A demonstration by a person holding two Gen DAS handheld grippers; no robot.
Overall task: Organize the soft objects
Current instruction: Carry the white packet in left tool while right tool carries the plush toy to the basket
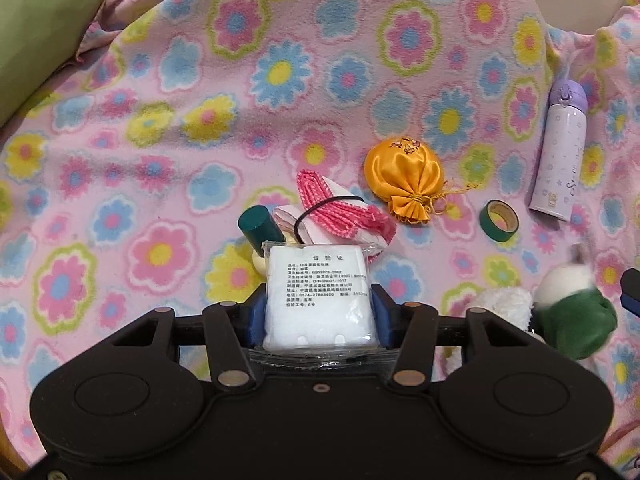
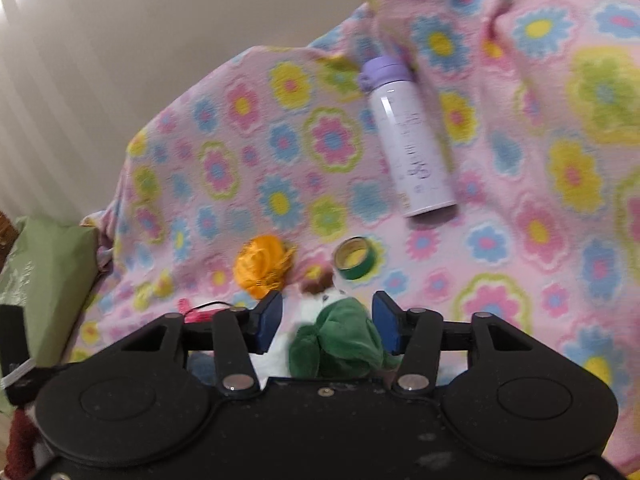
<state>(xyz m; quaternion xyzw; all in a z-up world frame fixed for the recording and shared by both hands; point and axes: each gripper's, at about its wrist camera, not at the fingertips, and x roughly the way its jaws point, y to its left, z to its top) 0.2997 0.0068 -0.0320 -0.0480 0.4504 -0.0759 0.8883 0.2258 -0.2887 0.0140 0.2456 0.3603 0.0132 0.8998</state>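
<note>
Inside, the clear packet [image 1: 320, 300] holds white cotton pads [image 1: 320, 316].

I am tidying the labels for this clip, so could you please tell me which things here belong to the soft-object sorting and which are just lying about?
Part of the job:
- packet of cotton pads, gripped by the left gripper
- green and white plush toy, gripped by the right gripper
- orange satin pouch
- pink checked cloth

Just lying about:
- purple bottle
- green tape roll
- dark green cylinder
</note>
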